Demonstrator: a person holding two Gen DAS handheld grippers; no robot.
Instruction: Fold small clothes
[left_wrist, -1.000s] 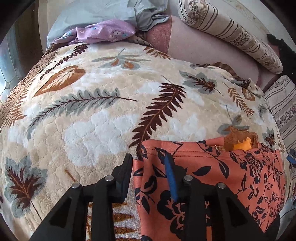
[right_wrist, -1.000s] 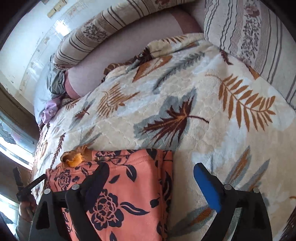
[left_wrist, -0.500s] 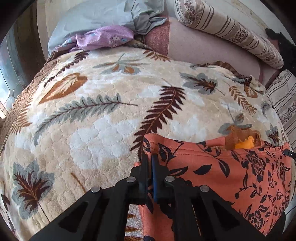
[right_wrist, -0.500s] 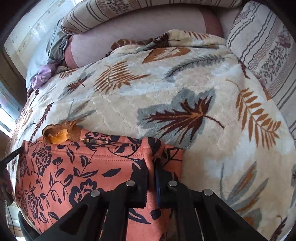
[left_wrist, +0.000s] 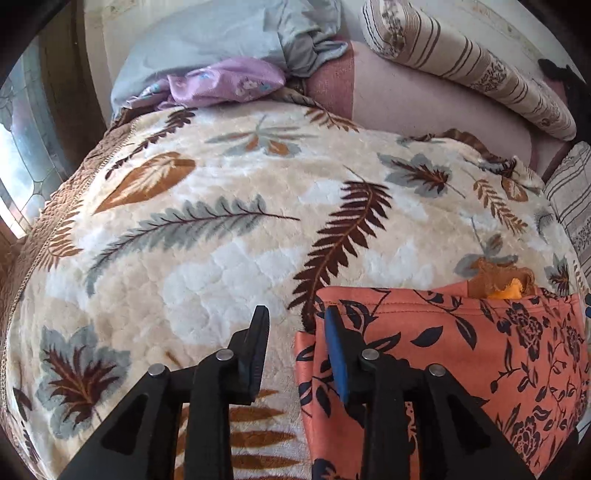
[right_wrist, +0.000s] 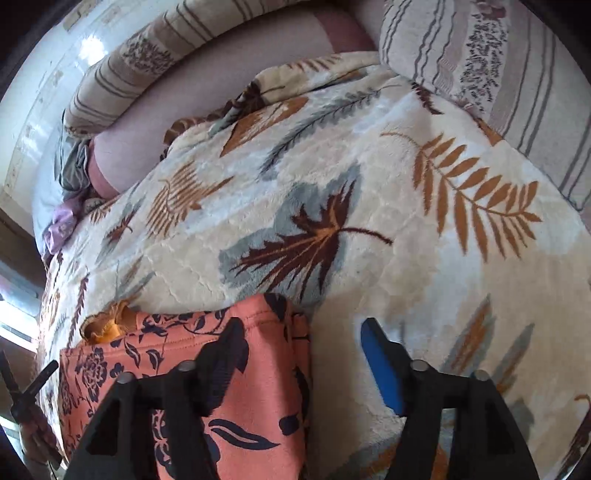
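The orange floral garment (left_wrist: 461, 362) lies flat on the leaf-patterned blanket (left_wrist: 207, 258) of the bed, at about 4 o'clock in the left wrist view and at about 7 o'clock in the right wrist view (right_wrist: 229, 387). Its near part is cut off by the lower picture edge in both views and partly hidden behind the black arms of the tools, so its full shape cannot be seen. A small yellow-brown piece of cloth (left_wrist: 502, 280) sticks out at its far edge; what it is I cannot tell.

The left hand-held gripper (left_wrist: 295, 332) has its jaws opening: one finger stands over the blanket, the blue-padded one over the corner of the garment, and they do not press on the cloth. The right hand-held gripper (right_wrist: 299, 343) also has its jaws opening, 1 finger over the garment and 1 over the bare blanket, with the garment's right edge between them and not pinched.

Half a second ago both tools were closed tight on the garment's 2 near corners; now both have let go. The cloth has stayed in almost the same place.

At 12 o'clock a grey sheet (left_wrist: 221, 40), a purple cloth (left_wrist: 225, 86) and a striped bolster (left_wrist: 461, 62) lie beyond the blanket.
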